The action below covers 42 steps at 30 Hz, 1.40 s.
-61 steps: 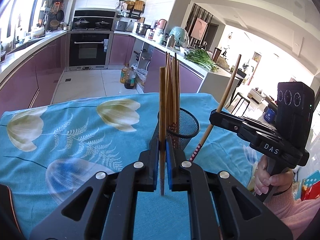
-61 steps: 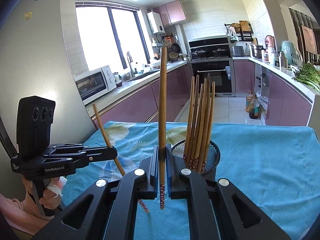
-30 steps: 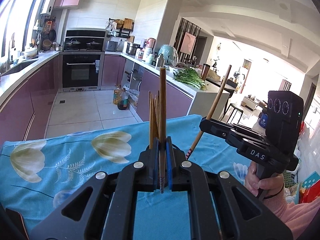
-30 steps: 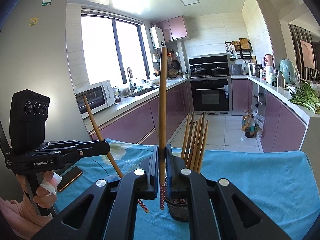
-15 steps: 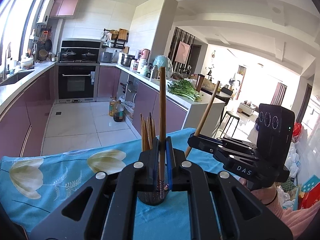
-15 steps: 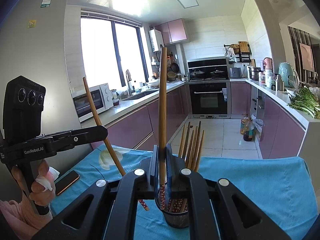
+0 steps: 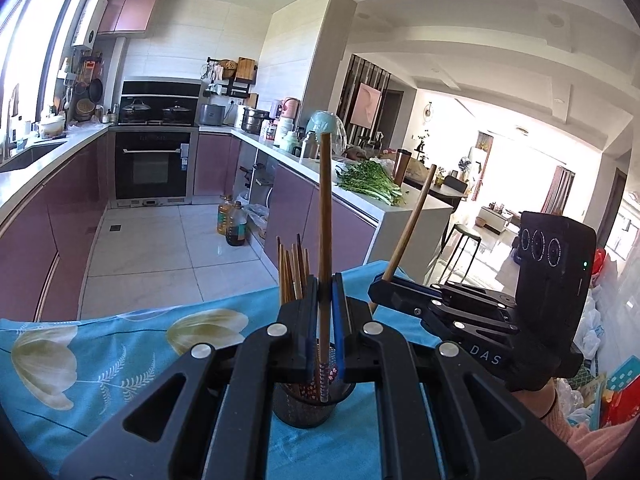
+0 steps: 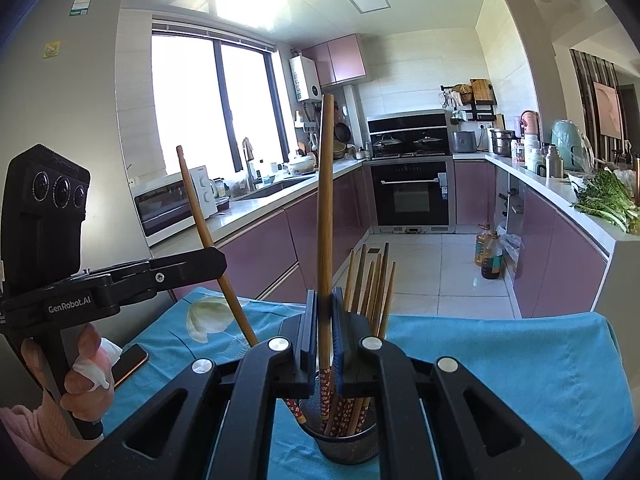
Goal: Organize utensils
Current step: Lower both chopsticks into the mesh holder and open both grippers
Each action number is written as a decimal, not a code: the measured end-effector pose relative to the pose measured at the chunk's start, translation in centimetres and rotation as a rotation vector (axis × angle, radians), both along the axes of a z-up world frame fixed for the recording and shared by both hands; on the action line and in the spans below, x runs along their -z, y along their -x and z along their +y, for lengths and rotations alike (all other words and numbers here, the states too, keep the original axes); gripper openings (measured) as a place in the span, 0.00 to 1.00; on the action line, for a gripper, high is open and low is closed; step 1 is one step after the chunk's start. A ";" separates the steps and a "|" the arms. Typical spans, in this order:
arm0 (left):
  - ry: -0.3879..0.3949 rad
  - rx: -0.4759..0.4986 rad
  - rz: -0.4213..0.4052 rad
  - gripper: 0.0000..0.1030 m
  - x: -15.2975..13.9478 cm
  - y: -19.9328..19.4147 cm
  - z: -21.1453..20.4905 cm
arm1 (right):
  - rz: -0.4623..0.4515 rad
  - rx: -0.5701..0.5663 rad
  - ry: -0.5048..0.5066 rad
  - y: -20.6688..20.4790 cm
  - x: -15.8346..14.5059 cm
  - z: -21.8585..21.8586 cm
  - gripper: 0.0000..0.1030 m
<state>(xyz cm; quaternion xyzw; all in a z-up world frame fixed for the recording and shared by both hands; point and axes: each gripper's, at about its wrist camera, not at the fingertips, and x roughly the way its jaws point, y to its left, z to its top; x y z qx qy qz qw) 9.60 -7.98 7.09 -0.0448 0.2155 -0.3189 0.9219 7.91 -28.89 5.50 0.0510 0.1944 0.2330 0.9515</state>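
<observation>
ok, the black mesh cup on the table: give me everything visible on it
The cup is a small black wire-mesh cylinder, apparently metal, standing upright on the blue floral cloth. It holds a bundle of brown chopsticks with red flowered ends down, leaning slightly. Both tongs hover right above it, each shut on one more chopstick whose patterned tip reaches its mouth. Its upper rim is partly hidden behind the tongs.
</observation>
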 end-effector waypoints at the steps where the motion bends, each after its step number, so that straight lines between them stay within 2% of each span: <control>1: -0.001 0.000 0.002 0.07 0.0 -0.1 -0.1 | 0.004 0.001 0.000 -0.2 0.1 0.0 0.06; 24: -0.102 -0.015 0.051 0.07 1.7 -1.1 -2.6 | 0.082 0.008 0.035 -1.1 3.1 0.9 0.06; 42: -0.146 -0.002 0.090 0.07 2.4 -1.5 -3.7 | 0.119 0.004 0.053 -1.6 4.5 1.4 0.06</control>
